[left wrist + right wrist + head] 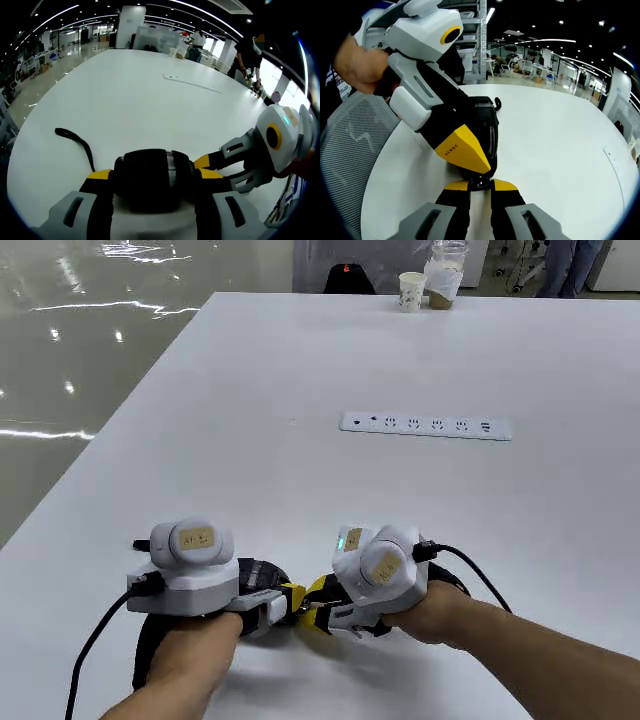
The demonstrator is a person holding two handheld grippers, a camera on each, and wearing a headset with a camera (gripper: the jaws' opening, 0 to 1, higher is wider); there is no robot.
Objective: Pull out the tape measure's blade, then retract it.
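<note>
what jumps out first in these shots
The two grippers meet at the near edge of the table: the left gripper clamps the black tape measure, and the right gripper pinches shut at its mouth. Further back, a white power strip lies on the tabletop.

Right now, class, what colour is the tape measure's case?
The tape measure case is black; the left gripper view shows it best.

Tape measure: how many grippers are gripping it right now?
2. The left gripper clamps the black round tape measure across its body; the right gripper pinches its front edge, probably the blade tip, too small to confirm.
</note>
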